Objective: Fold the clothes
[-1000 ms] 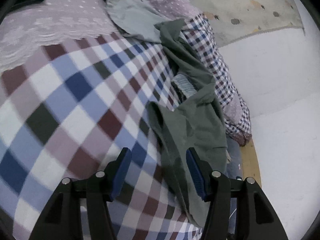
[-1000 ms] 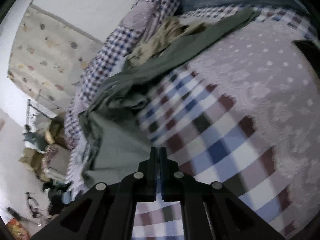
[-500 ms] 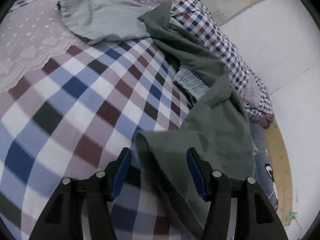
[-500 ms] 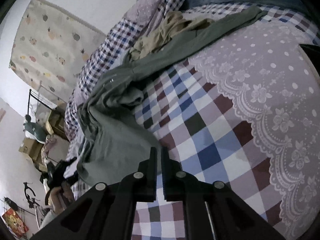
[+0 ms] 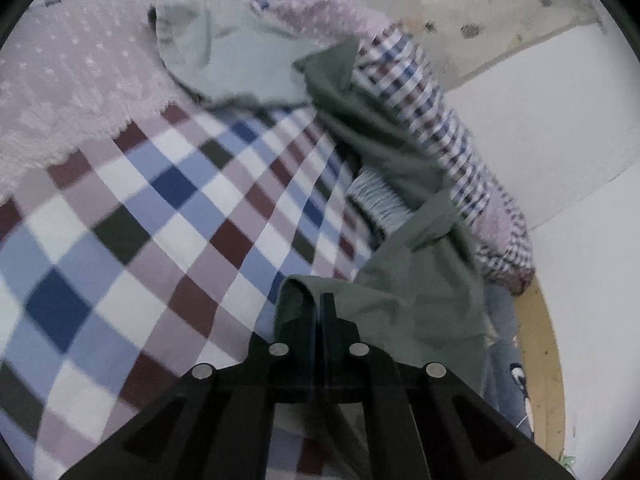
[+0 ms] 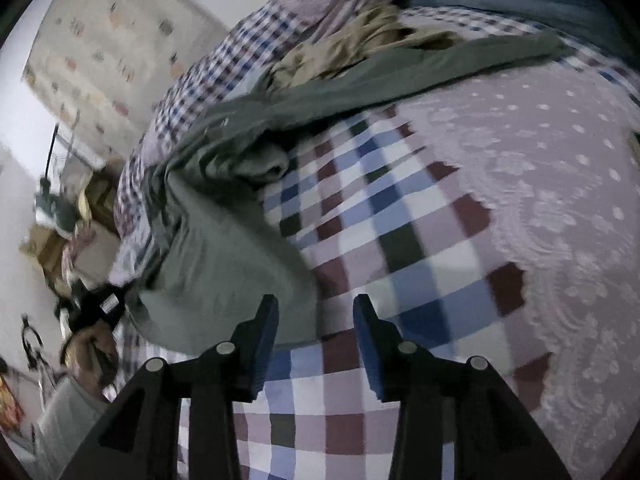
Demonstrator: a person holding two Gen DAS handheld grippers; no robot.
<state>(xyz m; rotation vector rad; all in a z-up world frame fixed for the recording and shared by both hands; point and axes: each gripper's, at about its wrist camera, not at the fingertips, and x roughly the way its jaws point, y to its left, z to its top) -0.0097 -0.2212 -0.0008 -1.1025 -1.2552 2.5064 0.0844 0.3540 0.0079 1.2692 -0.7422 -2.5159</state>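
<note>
Nearest in the left wrist view: the left gripper (image 5: 320, 300), fingers pressed together & clamped on a folded edge of the green trousers (image 5: 404, 280). The cloth humps up over the finger tips. Landmark for everything here is the checked blanket (image 5: 132, 248), which covers the bed in big blue, maroon, white & dark squares.

The green trousers lie along the blanket's right edge in this view, running away from the gripper toward the far end of the bed. A pale ribbed waistband (image 5: 378, 200) shows partway along, tucked in the cloth on the blanket side. Farther on, a light grey-green garment (image 5: 224, 60) lies spread at the blanket's far end, on a pink lace panel (image 5: 68, 80). Beyond the blanket's right edge: a small-check quilt (image 5: 432, 120) bunched up, then white floor & a patterned rug (image 5: 500, 8).

Right wrist view: the right gripper (image 6: 316, 304) has its fingers apart & opening. A trouser leg's edge lies between the fingertips; the pads aren't pressing it. The trousers (image 6: 224, 264) lie on the blanket's left side here, stretching away to the far right. Behind them, a tan garment (image 6: 360, 40) sits crumpled at the blanket's far edge.
</note>
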